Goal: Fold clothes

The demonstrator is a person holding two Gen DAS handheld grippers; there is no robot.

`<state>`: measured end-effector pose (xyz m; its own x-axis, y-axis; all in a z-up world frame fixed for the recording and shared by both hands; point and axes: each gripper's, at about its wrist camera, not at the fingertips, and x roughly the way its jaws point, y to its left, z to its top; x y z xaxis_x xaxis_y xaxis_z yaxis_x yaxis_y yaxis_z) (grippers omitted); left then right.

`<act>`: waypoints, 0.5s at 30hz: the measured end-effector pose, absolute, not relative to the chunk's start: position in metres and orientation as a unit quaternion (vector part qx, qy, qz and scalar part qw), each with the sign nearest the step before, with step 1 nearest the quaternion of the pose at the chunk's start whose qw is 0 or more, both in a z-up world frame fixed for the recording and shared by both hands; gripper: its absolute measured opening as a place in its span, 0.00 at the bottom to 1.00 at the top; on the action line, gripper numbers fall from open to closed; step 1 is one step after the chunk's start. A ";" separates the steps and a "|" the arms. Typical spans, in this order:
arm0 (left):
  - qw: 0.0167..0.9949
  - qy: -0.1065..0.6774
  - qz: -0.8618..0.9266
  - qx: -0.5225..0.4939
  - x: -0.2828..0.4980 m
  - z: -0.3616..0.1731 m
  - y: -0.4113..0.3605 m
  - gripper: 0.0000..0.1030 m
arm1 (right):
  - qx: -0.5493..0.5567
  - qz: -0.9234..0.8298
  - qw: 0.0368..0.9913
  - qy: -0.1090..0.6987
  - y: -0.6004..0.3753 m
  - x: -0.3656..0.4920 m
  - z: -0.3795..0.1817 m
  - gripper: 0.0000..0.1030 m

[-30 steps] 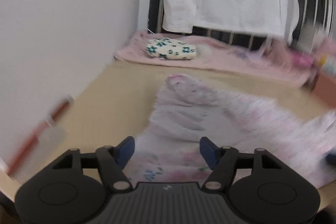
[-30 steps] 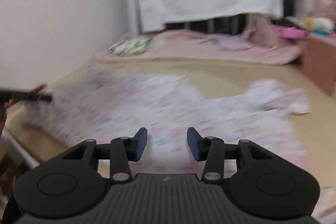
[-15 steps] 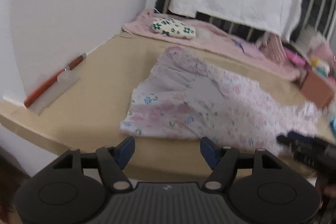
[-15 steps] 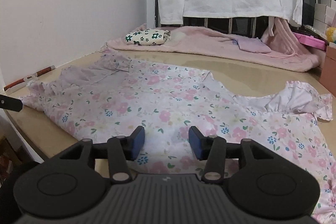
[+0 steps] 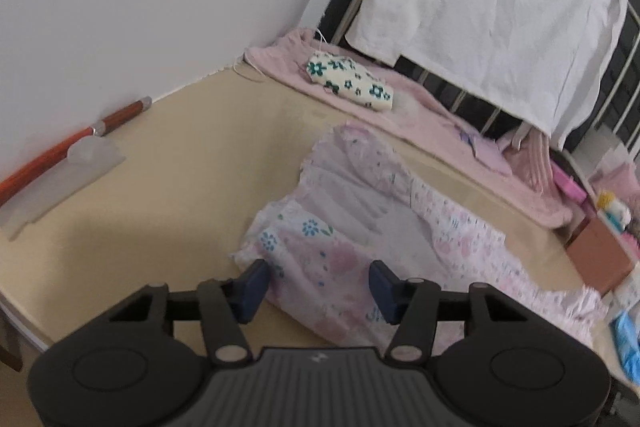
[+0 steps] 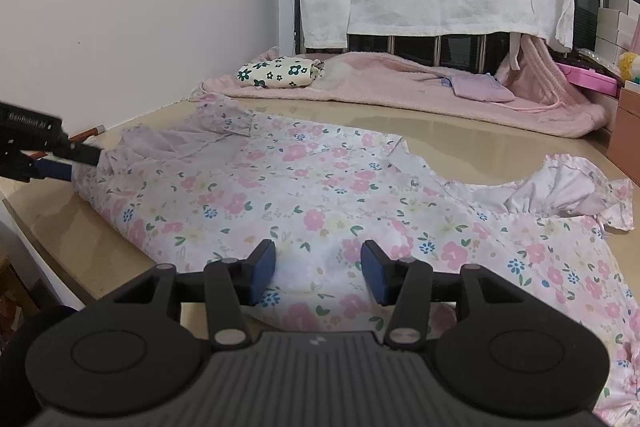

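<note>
While the floral garment (image 6: 304, 195) lay spread across the tan table (image 5: 168, 179), its near hem sat between the spread, empty fingers of the right gripper (image 6: 318, 277), and its ruffled corner at 12 o'clock lay between the likewise released blue pads of the left gripper (image 5: 318, 285). Compared with half a second earlier, the left gripper had moved in from short of the table edge to that corner, and in the right wrist view it reached further in from 9 o'clock, touching the cloth's left end.
</note>
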<state>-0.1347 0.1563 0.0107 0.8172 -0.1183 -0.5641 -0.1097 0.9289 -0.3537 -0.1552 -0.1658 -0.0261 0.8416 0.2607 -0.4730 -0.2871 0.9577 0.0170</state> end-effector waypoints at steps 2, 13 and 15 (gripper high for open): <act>0.937 0.297 0.001 -0.185 -0.132 0.013 0.154 0.53 | -0.027 0.142 0.960 0.241 -0.164 -0.156 -0.026 0.47; 0.945 0.308 0.027 -0.107 -0.129 0.003 0.132 0.03 | -0.038 0.163 0.951 0.259 -0.176 -0.150 -0.022 0.42; 0.950 0.295 0.022 -0.101 -0.133 0.000 0.130 0.06 | -0.034 0.168 0.948 0.268 -0.183 -0.146 -0.017 0.44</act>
<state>-0.1335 0.1296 -0.0002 0.8254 -0.0171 -0.5643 -0.1023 0.9785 -0.1793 -0.1463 -0.1830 -0.0170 0.7992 0.3009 -0.5203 -0.3377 0.9409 0.0253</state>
